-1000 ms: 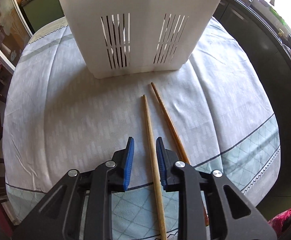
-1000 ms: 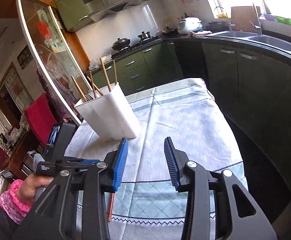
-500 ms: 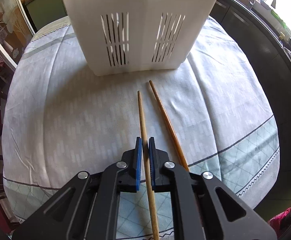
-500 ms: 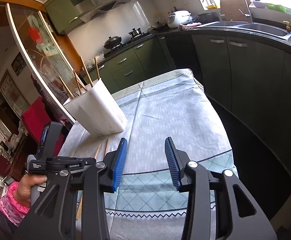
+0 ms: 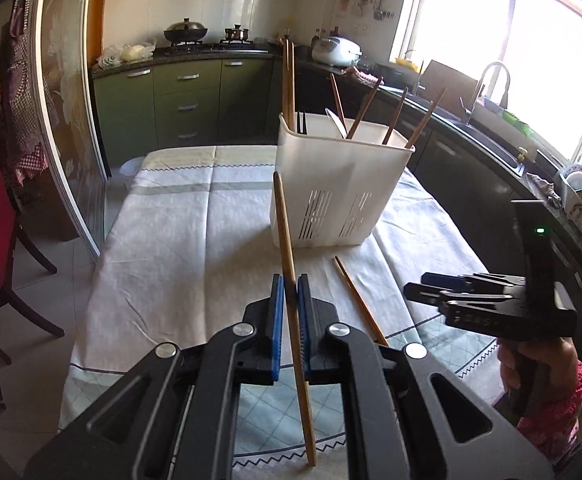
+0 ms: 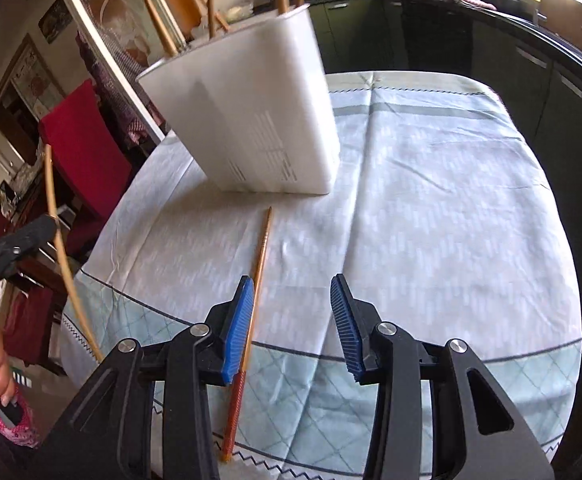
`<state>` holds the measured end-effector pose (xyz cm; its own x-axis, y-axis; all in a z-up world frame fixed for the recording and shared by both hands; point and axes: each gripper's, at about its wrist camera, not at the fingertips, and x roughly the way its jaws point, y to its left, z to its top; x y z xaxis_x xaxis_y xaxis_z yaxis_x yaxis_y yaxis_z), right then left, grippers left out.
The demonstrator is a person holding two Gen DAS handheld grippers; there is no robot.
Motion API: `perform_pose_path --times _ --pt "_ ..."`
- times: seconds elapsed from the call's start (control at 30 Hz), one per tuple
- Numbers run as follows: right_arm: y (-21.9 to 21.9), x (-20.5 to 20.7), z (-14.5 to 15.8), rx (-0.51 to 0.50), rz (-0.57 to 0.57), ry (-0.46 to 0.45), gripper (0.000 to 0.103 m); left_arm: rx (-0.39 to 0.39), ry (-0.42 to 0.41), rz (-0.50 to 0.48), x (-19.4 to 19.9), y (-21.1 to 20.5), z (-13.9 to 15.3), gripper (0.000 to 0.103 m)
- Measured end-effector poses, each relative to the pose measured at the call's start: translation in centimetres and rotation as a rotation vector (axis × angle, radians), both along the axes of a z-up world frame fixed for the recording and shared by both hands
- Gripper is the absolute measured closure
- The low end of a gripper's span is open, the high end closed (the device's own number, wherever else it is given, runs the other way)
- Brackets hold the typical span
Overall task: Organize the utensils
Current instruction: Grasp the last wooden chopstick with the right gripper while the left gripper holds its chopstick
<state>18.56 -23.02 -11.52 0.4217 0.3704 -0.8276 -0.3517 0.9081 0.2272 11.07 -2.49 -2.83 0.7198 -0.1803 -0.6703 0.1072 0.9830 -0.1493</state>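
My left gripper [image 5: 289, 296] is shut on a light wooden chopstick [image 5: 285, 232] and holds it lifted off the table, pointing toward the white slotted utensil holder [image 5: 339, 196]. The holder holds several chopsticks upright. A second, darker chopstick [image 5: 355, 292] lies on the tablecloth in front of the holder. In the right wrist view it [image 6: 257, 264] lies just beside my right gripper's left pad. My right gripper [image 6: 291, 320] is open and empty above the cloth. The holder [image 6: 251, 120] stands ahead of it, and the held chopstick [image 6: 61, 248] shows at the left.
The table carries a pale patterned tablecloth [image 5: 179, 240] with its front edge close to both grippers. A red chair [image 6: 79, 140] stands on the left. Dark green kitchen cabinets [image 5: 195, 100] and a sink counter [image 5: 491, 136] line the back and right.
My left gripper closed on the light chopstick and lifted it, tilting up so the kitchen shows. My right gripper moved down and nearer to the darker chopstick and the holder.
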Motion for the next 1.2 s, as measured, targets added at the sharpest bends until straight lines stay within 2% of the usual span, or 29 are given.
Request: perform_pose_path --times 0.2,0.37,0.47,0.53,0.6,0.67,0.77,0.87,1.2 --pt "5.6 2.5 -2.5 -0.168 0.049 0.032 0.064 -0.01 -0.026 0.005 -0.7 1.7 0.3 0.096" --pt "7.5 2.7 -3.6 -0.232 0.049 0.035 0.069 -0.026 -0.029 -0.009 -0.7 2.3 0.1 0.096" --pt "8.0 2.8 -3.9 -0.238 0.043 0.031 0.072 -0.034 -0.028 -0.019 -0.5 2.3 -0.1 0.096" --pt "8.3 2.8 -4.0 -0.235 0.042 0.024 0.078 -0.034 -0.028 -0.026 -0.5 2.3 -0.1 0.096" --pt "8.6 2.7 -4.1 -0.225 0.045 0.023 0.092 -0.036 -0.029 -0.029 -0.4 2.4 -0.3 0.096" --pt "8.8 2.7 -4.2 -0.21 0.04 0.026 0.095 -0.033 -0.029 -0.028 -0.4 2.3 -0.3 0.096" --pt "8.5 2.9 -4.1 -0.181 0.027 0.027 0.096 -0.037 -0.028 -0.021 -0.4 2.5 -0.3 0.096" --pt "7.3 2.4 -2.6 -0.148 0.013 -0.003 0.096 -0.034 -0.029 -0.022 -0.5 2.5 -0.3 0.096" --pt "3.2 -2.3 4.7 0.0 -0.015 -0.168 0.096 -0.02 -0.04 -0.035 -0.7 1.8 0.3 0.097"
